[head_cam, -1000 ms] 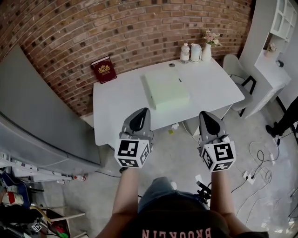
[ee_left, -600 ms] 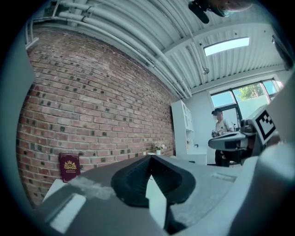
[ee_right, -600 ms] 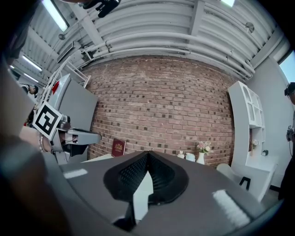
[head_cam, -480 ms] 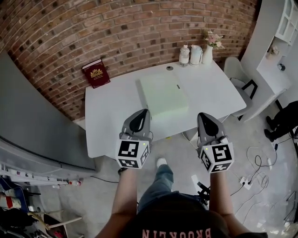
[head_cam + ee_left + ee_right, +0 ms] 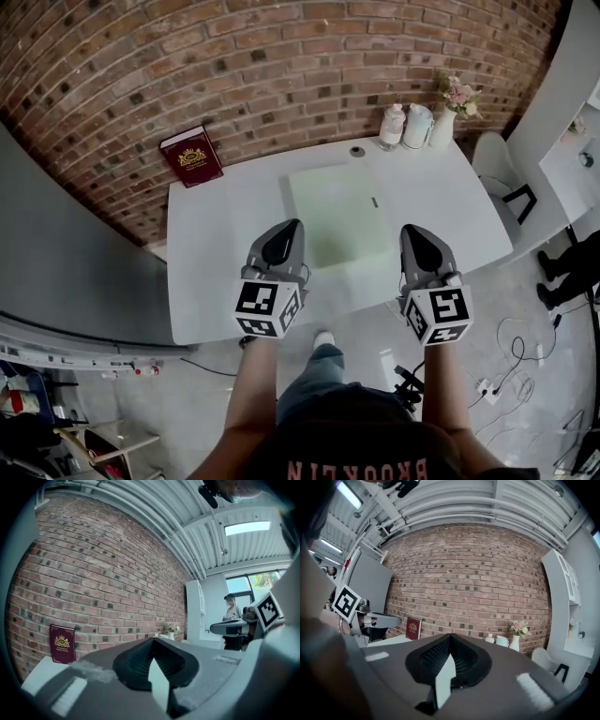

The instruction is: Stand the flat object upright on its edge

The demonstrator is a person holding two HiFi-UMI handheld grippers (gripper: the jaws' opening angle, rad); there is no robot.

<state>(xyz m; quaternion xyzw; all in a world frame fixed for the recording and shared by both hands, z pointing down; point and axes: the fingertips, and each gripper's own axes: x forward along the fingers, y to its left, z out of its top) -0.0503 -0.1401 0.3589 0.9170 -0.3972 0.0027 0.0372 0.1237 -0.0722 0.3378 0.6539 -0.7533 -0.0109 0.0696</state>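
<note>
- Head view: the pale green board (image 5: 339, 214) lies flat in the middle of the white bench (image 5: 211, 239). It is a plain rectangle with a small dark mark near its right edge. A red book (image 5: 191, 157) stands at the far left corner against the brick wall. Two jars (image 5: 405, 127) and a vase of flowers (image 5: 448, 117) stand at the far right corner. Both forearms reach forward side by side, marker cubes toward the camera. The left claw (image 5: 281, 236) shows by the board's near left corner, and the right claw (image 5: 419, 242) off its near right side.
- Left gripper view: the left claw (image 5: 152, 641) points level toward the brick wall. Its two halves are pressed together with nothing between them. The red book (image 5: 62, 643) stands upright to the left, and a person (image 5: 230, 613) stands far off at the right.
- Right gripper view: the right claw (image 5: 450, 637) is also level and pressed together, empty. The book (image 5: 413, 628) is to its left and the vase (image 5: 515, 640) to its right.
</note>
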